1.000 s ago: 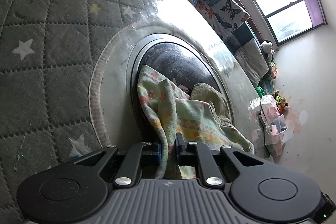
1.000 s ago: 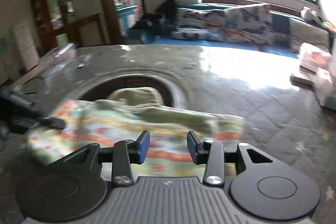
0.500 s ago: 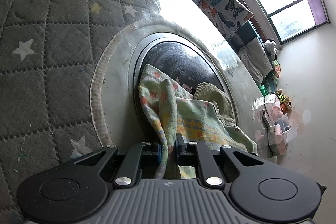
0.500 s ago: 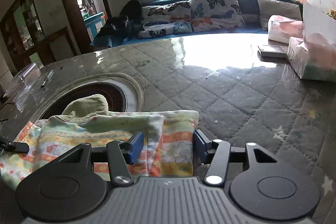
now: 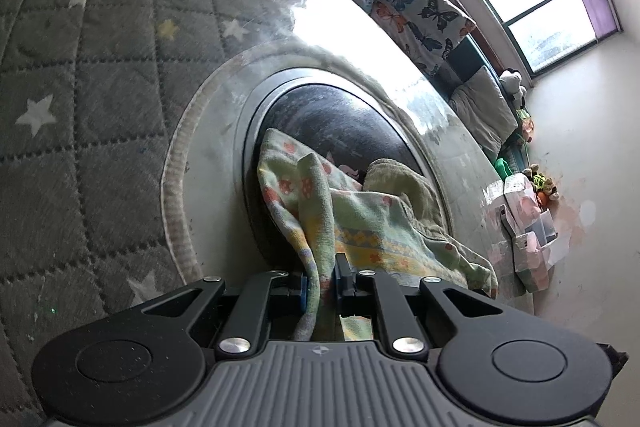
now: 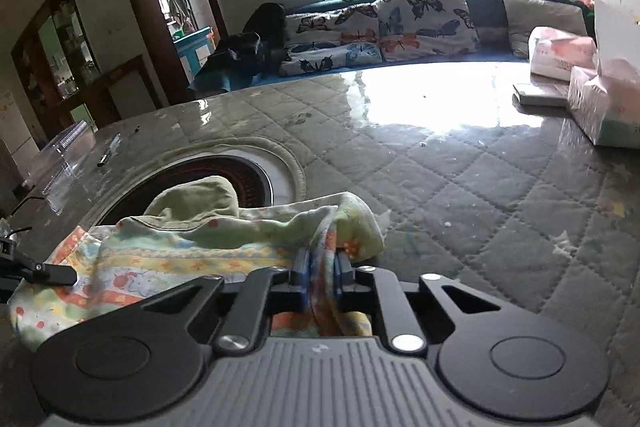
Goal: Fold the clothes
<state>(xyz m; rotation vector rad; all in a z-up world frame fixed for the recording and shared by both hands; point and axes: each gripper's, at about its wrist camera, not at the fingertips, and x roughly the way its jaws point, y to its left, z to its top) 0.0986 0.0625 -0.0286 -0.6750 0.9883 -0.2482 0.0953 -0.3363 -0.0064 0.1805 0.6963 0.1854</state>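
A pale green garment (image 5: pixel 360 219) with orange and yellow print lies half over a round black hotplate (image 5: pixel 340 123) set into the table. My left gripper (image 5: pixel 322 275) is shut on one bunched edge of it. In the right wrist view the same garment (image 6: pixel 180 251) stretches leftward to the left gripper's finger (image 6: pixel 52 273). The right gripper (image 6: pixel 322 263) is shut on the opposite, doubled-over edge, and cloth bulges out around its pads. An olive inner part of the garment (image 6: pixel 192 195) humps up over the hotplate (image 6: pixel 252 179).
The table (image 6: pixel 480 187) has a quilted grey star-print cover under glass. Tissue packs and boxes (image 6: pixel 596 107) stand at its right edge. A pen (image 6: pixel 108 155) and a stack of clear cups (image 6: pixel 68 147) lie at the far left. A sofa with butterfly cushions (image 6: pixel 400 19) is behind.
My right gripper's jaws, open around the garment's folded edge earlier, have closed on it and the cloth has bunched between them. The left gripper keeps its grip and place.
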